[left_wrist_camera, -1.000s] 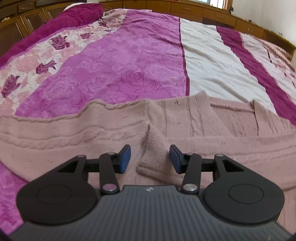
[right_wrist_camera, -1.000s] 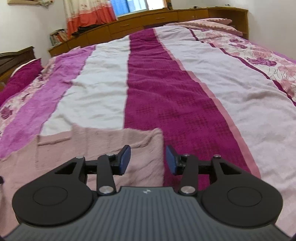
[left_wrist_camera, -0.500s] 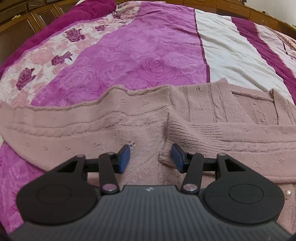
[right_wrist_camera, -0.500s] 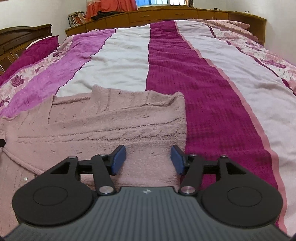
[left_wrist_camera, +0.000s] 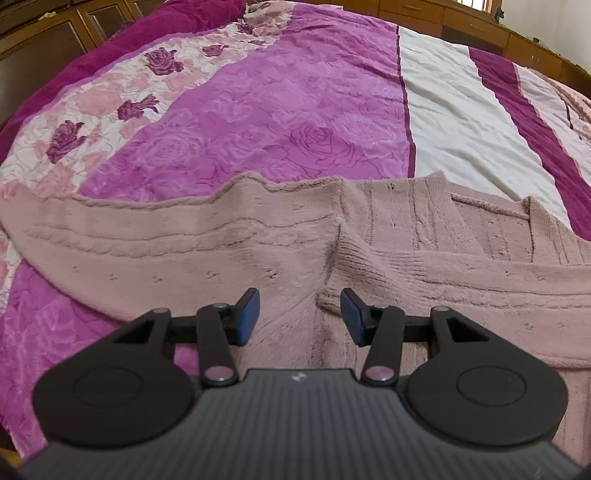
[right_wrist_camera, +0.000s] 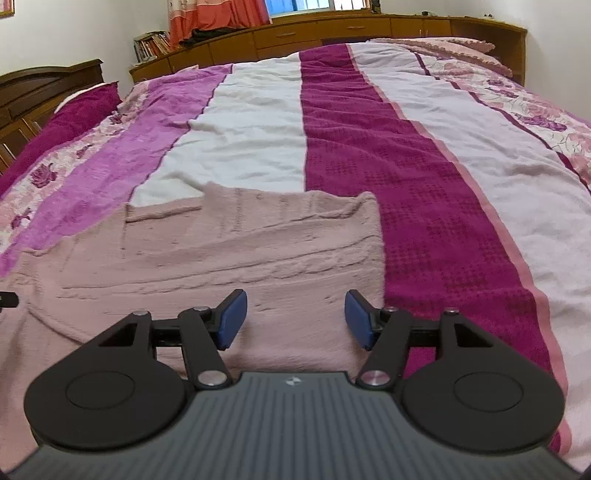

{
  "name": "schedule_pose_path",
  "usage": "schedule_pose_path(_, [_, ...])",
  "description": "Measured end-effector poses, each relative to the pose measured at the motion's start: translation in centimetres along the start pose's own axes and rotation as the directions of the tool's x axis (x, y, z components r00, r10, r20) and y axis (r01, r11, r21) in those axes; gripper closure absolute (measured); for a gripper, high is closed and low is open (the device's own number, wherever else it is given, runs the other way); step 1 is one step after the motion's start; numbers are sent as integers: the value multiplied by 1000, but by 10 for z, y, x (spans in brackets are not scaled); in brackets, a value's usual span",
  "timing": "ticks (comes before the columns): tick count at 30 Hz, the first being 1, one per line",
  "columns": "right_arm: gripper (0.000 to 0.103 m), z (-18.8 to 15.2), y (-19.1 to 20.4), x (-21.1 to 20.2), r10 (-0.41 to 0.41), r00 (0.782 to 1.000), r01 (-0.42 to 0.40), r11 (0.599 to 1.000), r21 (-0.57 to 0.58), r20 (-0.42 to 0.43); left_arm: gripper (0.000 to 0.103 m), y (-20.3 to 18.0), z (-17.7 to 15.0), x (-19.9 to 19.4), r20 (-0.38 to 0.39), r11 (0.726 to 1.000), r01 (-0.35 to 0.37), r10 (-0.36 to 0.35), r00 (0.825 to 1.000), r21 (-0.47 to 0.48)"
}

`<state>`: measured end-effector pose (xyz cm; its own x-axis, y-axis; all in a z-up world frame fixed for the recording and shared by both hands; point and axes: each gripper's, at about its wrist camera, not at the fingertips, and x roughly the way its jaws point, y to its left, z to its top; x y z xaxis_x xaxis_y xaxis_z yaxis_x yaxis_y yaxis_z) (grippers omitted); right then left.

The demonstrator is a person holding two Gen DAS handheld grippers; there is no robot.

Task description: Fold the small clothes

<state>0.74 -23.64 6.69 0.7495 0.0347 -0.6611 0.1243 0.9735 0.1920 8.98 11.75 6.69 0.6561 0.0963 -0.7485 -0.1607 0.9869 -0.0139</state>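
Note:
A dusty pink knitted cardigan (left_wrist_camera: pixel 229 251) lies flat on the striped bedspread, its left sleeve (left_wrist_camera: pixel 110 236) stretched out to the left. My left gripper (left_wrist_camera: pixel 299 315) is open and empty, just above the knit where the sleeve meets the body. In the right wrist view the cardigan (right_wrist_camera: pixel 240 251) has a sleeve folded across it, and its right edge lies along the dark magenta stripe. My right gripper (right_wrist_camera: pixel 295 319) is open and empty, low over that right side near the edge.
The bedspread (right_wrist_camera: pixel 406 155) with purple, white and magenta stripes stretches far ahead. Wooden cabinets (right_wrist_camera: pixel 332 29) line the far side, a dark wooden headboard (right_wrist_camera: pixel 40 85) stands at the left, and a pink pillow (right_wrist_camera: pixel 443 48) lies at the far right.
Both grippers have drawn back and lifted over the cardigan, so more of it shows ahead. Both stayed open, and the cardigan has not moved.

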Motion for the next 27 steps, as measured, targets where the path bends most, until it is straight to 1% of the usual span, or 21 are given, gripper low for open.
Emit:
schedule_pose_path(10, [35,-9,38,-22,106,994,-106,994,-16,-35,53,25,-2,-27,17,999,-50,50,999,-3])
schedule_pose_path(13, [35,-13,49,-25,121,992,-122,992,-32,-45,53,36,-5,-32,20,997,-73,73,997,-12])
schedule_pose_path(20, [34,-23,62,-24,122,990,-126,991,-47,-71,52,64,-9,-34,8,992,-107,108,994,-62])
schedule_pose_path(22, [24,-26,62,-23,114,990,-118,992,-48,-78,52,72,-11,-33,7,989,-127,128,992,-76])
schedule_pose_path(27, [23,-33,62,-18,90,992,-96,993,-66,-94,52,93,-14,-27,-6,981,-148,148,989,-127])
